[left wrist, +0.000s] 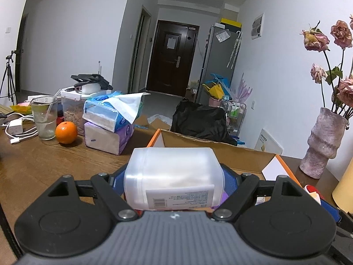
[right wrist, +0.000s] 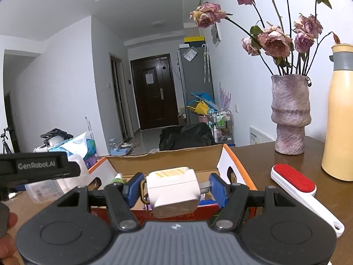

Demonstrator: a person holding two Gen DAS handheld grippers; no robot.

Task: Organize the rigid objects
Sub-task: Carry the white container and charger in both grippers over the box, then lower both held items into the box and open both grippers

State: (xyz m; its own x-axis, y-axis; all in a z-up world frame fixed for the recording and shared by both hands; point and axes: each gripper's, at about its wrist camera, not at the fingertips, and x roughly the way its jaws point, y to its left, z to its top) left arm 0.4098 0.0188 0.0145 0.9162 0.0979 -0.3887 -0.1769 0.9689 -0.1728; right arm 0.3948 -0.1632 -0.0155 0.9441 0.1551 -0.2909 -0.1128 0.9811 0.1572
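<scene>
My left gripper (left wrist: 174, 180) is shut on a translucent plastic jar (left wrist: 174, 176) lying sideways, with a white barcode label, held just above the near edge of an open cardboard box (left wrist: 242, 152). My right gripper (right wrist: 174, 187) is shut on a cream plug adapter (right wrist: 172, 191) with yellow stripes, held over the same box (right wrist: 167, 160), which holds several small items. The jar and the left gripper's body also show at the left of the right wrist view (right wrist: 46, 187).
On the wooden table stand a pink vase of dried roses (right wrist: 289, 114), a yellow thermos (right wrist: 339, 114) and a red lint brush (right wrist: 295, 183) at the right. At the left are tissue packs (left wrist: 110, 121), an orange (left wrist: 66, 132), a glass (left wrist: 44, 119) and chargers.
</scene>
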